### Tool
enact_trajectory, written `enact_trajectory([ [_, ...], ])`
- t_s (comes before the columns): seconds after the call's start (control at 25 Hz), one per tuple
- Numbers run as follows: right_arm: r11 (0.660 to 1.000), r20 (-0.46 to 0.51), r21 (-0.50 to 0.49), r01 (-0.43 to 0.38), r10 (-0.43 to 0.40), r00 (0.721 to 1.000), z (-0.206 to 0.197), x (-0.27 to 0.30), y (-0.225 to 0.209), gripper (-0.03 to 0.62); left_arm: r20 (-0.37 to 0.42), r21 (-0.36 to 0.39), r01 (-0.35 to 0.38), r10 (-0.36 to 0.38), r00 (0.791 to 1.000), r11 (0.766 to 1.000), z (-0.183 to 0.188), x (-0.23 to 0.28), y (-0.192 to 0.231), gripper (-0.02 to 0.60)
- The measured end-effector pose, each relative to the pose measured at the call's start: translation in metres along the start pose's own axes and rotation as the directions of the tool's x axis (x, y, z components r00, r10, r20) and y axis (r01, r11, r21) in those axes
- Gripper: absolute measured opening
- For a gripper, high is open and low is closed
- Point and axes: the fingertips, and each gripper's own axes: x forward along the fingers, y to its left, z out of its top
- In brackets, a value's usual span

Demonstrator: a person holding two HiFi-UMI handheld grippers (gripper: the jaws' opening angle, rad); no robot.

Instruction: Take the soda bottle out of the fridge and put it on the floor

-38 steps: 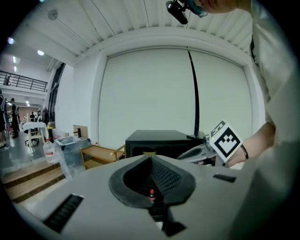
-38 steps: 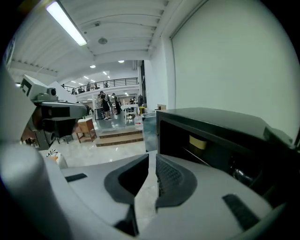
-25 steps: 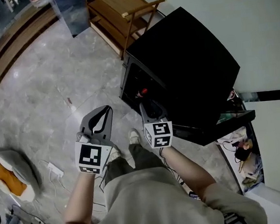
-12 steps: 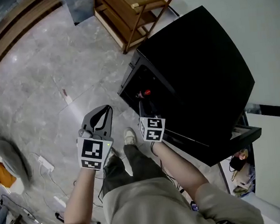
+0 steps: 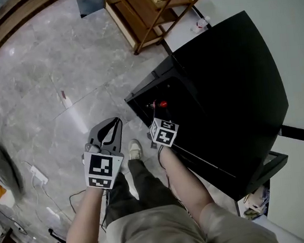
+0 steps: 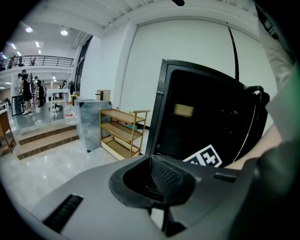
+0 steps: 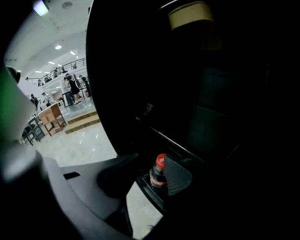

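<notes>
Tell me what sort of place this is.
Probably a large open hall, office or showroom rather than a home: a polished stone floor, a railed upper gallery with people below it, and a black fridge standing out on the open floor.

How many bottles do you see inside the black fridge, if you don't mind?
1. A red-capped bottle stands low at the front of the fridge. The interior is very dark, so others may be hidden.

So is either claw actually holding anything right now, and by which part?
Nothing yet. The right claw has just been opening, and the soda bottle in the fridge shows between its jaws, not gripped. The left claw is shut and empty.
</notes>
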Motion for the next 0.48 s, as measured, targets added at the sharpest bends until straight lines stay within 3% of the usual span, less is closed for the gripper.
enact_trajectory([
  [0.2, 0.998, -0.046, 0.054, 0.039, -0.036, 0.998, -0.019, 0.023, -0.01, 0.16, -0.007, -0.024, 0.009, -0.009, 1.0, 1.0, -0.007, 0.015, -0.002, 0.011],
  [0.48, 0.992, -0.017, 0.091, 0.084, -0.083, 0.996, -0.018, 0.044, -0.021, 0.184, -0.041, -0.023, 0.031, -0.031, 0.999, 0.999, -0.027, 0.017, 0.002, 0.011],
])
